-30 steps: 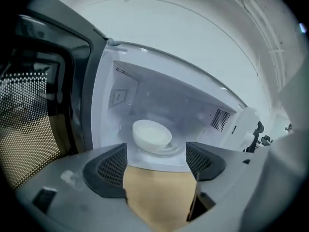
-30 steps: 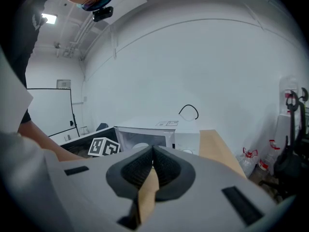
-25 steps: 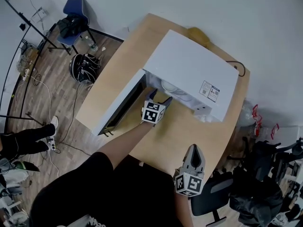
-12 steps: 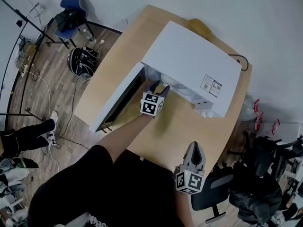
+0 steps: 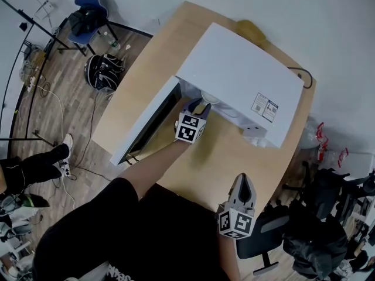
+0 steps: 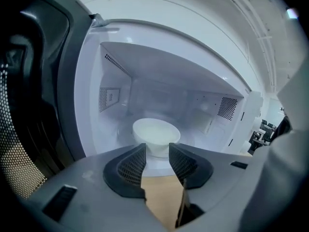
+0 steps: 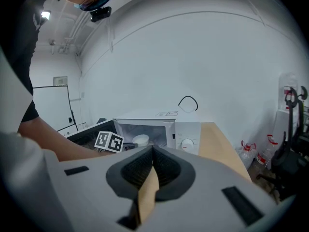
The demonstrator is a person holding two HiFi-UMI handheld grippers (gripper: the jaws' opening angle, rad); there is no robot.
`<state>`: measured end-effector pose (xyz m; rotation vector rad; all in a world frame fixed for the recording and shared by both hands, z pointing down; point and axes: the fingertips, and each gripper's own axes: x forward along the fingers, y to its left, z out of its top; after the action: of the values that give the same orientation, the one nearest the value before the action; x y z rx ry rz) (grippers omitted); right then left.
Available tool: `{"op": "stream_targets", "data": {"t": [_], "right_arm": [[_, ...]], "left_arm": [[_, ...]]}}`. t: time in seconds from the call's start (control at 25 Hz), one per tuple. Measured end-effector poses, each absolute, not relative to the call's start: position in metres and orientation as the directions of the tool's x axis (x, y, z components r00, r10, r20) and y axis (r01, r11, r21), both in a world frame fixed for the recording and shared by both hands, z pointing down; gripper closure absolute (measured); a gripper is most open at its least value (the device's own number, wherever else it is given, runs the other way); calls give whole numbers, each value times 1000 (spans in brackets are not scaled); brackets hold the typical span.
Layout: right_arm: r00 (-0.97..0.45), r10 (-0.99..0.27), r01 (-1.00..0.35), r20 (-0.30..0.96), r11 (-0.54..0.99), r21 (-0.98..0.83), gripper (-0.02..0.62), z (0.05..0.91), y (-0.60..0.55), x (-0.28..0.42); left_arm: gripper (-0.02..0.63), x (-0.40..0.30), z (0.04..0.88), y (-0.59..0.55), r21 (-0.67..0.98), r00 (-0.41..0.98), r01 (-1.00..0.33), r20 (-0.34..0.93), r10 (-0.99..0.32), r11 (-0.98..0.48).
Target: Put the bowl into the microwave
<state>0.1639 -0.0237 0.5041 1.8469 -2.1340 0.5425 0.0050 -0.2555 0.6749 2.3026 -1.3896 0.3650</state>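
**Two grippers, one bowl already inside the microwave**

One white bowl (image 6: 156,135), round and smooth with a narrower foot, stands upright in the middle of the microwave's (image 5: 240,81) floor. The microwave is a plain white box with flat, smooth sides. The walls of its cavity are pale and glossy, with patches of small perforations. Its dark door (image 5: 149,127), with a dotted mesh window, hangs wide open off the microwave's left side.

Your left gripper (image 6: 157,151) is at the microwave's mouth, just short of the bowl and not touching it. Its ribbed dark pads have just been closing and now stand partly apart with nothing between them. Only the pale wooden table (image 5: 217,163) under the microwave shows through the gap.

Your right gripper (image 7: 152,151) is well in front of the microwave, towards the end with the round dial (image 7: 187,142). Its pads are pressed together at the tips and hold nothing.
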Motion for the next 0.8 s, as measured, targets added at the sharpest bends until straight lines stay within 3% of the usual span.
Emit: {"op": "stream_targets", "data": {"t": [0.8], "right_arm": [[-150,-885,-986,441,99,-137,535,513,-28,165]], "left_arm": [[453,15,673,-281,222,491,-871,428,-759,-438]]}}
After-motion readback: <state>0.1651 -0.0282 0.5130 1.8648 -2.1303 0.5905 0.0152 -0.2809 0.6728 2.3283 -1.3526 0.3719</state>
